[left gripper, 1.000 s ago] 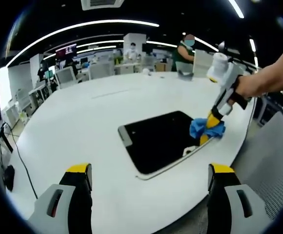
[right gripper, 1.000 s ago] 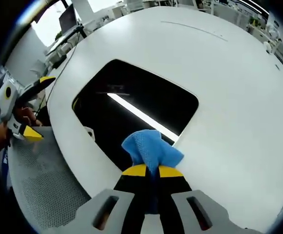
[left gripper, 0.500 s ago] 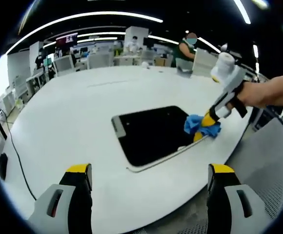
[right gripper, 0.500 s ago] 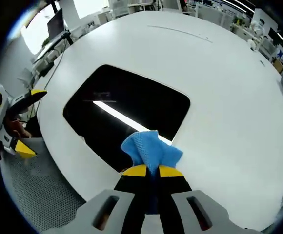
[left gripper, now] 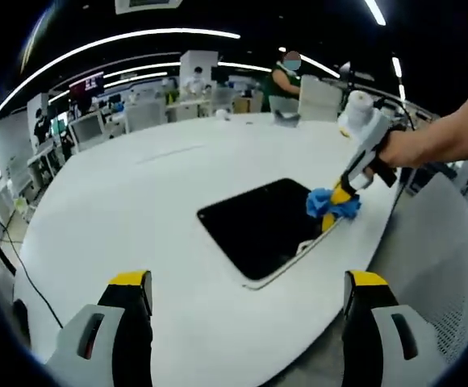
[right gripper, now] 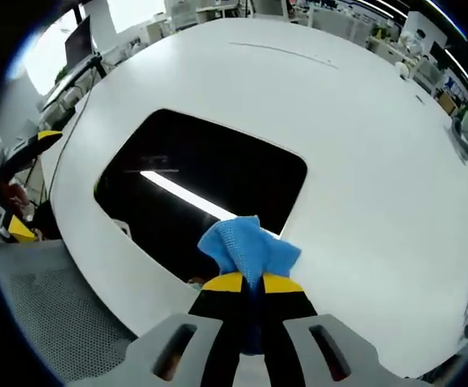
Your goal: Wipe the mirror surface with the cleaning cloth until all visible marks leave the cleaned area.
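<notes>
While your right tongs [right gripper: 247, 284] pinch the blue cleaning cloth [right gripper: 246, 251] at the mirror's [right gripper: 194, 189] near edge, too little pressure could let the cloth skim and leave marks. That mirror lies flat on the white desk [right gripper: 363, 153], dark, reflecting a light strip. Your left tongs [left gripper: 246, 302] hang released.

The left gripper [left gripper: 246, 294] hangs with its yellow-tipped jaws spread wide. A hand [left gripper: 403, 147] angles the right gripper [right gripper: 248, 282] downward, jaws pinched on a crumpled blue cloth [right gripper: 246, 250].
</notes>
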### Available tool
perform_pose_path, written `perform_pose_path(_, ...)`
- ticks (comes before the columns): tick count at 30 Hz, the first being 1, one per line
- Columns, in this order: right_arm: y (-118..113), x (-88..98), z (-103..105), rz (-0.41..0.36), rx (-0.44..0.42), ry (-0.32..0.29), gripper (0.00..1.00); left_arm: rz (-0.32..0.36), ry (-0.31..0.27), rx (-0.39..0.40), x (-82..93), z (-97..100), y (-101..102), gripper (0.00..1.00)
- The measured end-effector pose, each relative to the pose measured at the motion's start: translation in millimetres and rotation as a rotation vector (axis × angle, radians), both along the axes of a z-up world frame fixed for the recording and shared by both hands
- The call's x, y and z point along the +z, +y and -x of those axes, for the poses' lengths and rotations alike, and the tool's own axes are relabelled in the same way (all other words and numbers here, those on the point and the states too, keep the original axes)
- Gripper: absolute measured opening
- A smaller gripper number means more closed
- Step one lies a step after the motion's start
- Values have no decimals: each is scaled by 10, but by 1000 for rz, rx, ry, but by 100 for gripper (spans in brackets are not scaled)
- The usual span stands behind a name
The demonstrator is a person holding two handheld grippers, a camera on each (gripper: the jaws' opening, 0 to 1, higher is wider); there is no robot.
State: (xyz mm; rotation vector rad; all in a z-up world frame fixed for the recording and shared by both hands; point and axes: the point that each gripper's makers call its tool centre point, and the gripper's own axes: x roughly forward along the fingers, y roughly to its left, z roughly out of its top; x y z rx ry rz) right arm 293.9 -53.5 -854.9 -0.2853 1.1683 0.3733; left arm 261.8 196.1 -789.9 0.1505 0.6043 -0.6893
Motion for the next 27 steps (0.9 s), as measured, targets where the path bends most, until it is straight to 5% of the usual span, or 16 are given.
perform_pose_path(7, -1, -8, -3, 3, -16, 5, 1, 44, -5, 24, 66, -10, 135, 99)
perform_pose_path(10, 6, -7, 4, 1, -21, 2, 1, 79, -63, 37, 196, -45, 174, 99)
perform_pose_path(14, 42, -6, 9, -7, -5, -4, 1, 60, -21, 52, 143, -38, 252, 99)
perform_pose_path(27, 320, 7, 23, -38, 0, -38, 1, 111, -60, 154, 253, -156, 564, 99)
